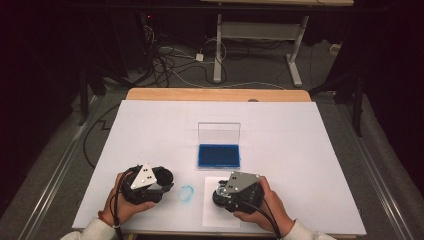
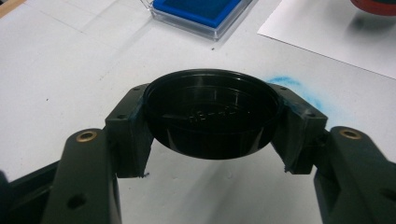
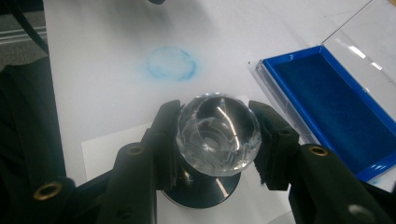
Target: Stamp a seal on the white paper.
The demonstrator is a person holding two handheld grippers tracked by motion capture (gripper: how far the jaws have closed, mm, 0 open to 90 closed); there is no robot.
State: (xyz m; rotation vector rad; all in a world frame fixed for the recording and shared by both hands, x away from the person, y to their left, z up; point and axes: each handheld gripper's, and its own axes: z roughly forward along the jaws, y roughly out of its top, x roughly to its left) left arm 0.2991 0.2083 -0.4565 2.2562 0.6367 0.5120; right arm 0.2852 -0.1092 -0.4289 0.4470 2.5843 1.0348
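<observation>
- Stamp (image 3: 218,135), with a faceted clear knob on a dark round base, stands on the paper sheet (image 1: 212,212) at 6 o'clock from the blue ink pad (image 1: 218,155); right gripper (image 3: 217,140) jaws are clamped on the knob.
- Judged rigid, slick and chip-prone; the knob's widest girth suits gripping.
- Left gripper (image 2: 212,121) jaws are closed on a black round cap (image 2: 212,114), judged light and stiff.
- Stamp face hidden; cap's embossing unreadable.
</observation>
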